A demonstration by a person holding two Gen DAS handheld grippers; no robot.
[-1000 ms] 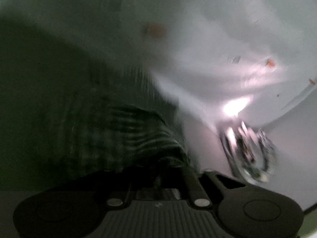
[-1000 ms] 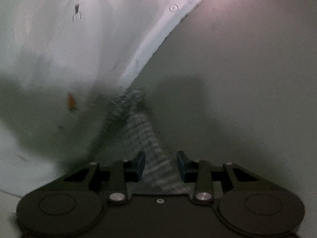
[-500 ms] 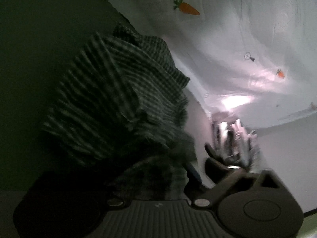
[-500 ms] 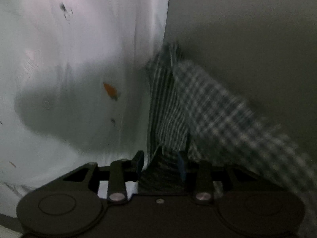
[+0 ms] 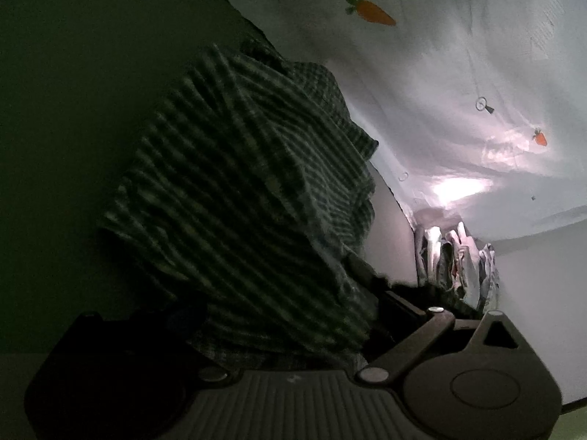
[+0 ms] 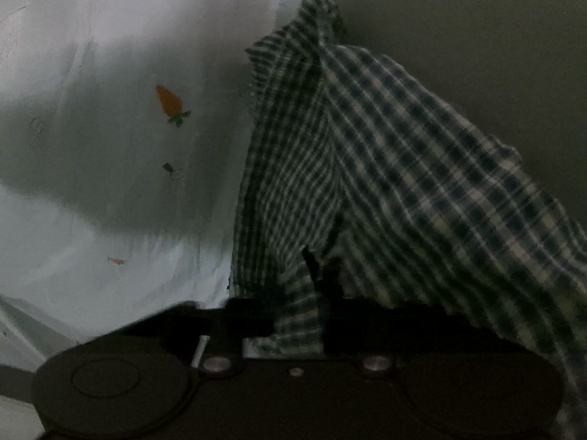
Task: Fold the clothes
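Note:
A dark green and white checked garment [image 5: 249, 183] lies heaped on a dull olive surface [image 5: 73, 110]. My left gripper [image 5: 268, 286] stands wide open with the cloth draped over its front. Its right finger [image 5: 381, 286] pokes out from under the fabric and the left finger is hidden in the dark. In the right wrist view the same checked garment [image 6: 403, 154] rises in a peak. My right gripper [image 6: 324, 275] has its jaws closing on a fold at the garment's near edge, and the pads pinch the cloth.
A white sheet printed with small carrots [image 5: 440, 73] borders the olive surface; it also shows as the white sheet [image 6: 110, 110] in the right wrist view. A pile of pale clothes [image 5: 455, 256] sits at the right beside the left gripper.
My left gripper opened wide and let go of the cloth, then stayed still. My right gripper swung towards the garment and its jaws closed on a fold.

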